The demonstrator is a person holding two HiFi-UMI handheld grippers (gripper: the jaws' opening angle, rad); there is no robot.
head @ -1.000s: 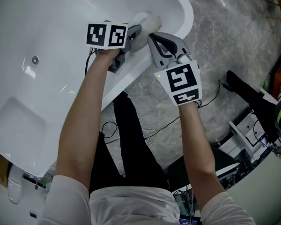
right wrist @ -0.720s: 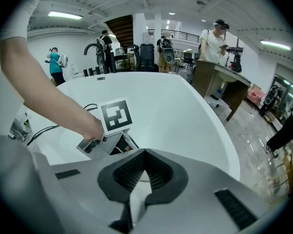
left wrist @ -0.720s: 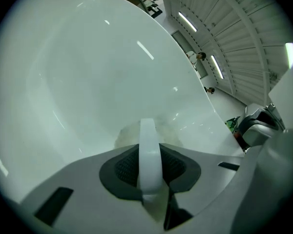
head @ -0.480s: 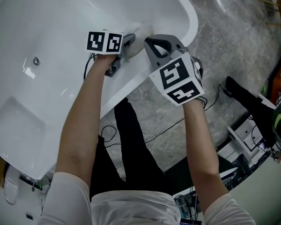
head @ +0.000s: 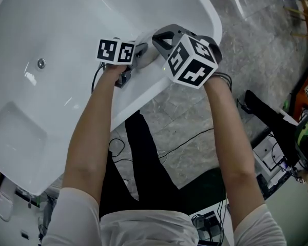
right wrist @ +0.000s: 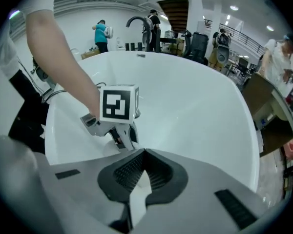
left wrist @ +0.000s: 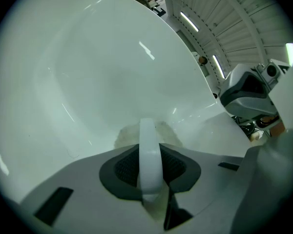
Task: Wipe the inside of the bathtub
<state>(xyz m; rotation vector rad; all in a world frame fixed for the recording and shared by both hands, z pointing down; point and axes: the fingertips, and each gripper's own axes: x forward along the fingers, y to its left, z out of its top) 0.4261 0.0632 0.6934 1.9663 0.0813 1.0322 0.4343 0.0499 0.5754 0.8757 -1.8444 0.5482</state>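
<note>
Bathtub (head: 51, 24) rim, white and glossy, passes right under both grippers near its rounded end. The left gripper (left wrist: 149, 152) has its jaws clamped on a smooth white band that stands upright between them. The band belongs to a pale fluffy pad (left wrist: 124, 133), which lies just beyond the jaw tips, pressed against the tub's inner wall. The right gripper (right wrist: 144, 155) hangs beside it over the rim. Its jaws are closed together at the tips with nothing between them, aimed into the tub toward the left gripper. In the head view the tub's long axis runs from lower left to upper right, with the drain (head: 41, 63) farther left on its bottom. It rests on a grey stone floor (head: 256, 50).
</note>
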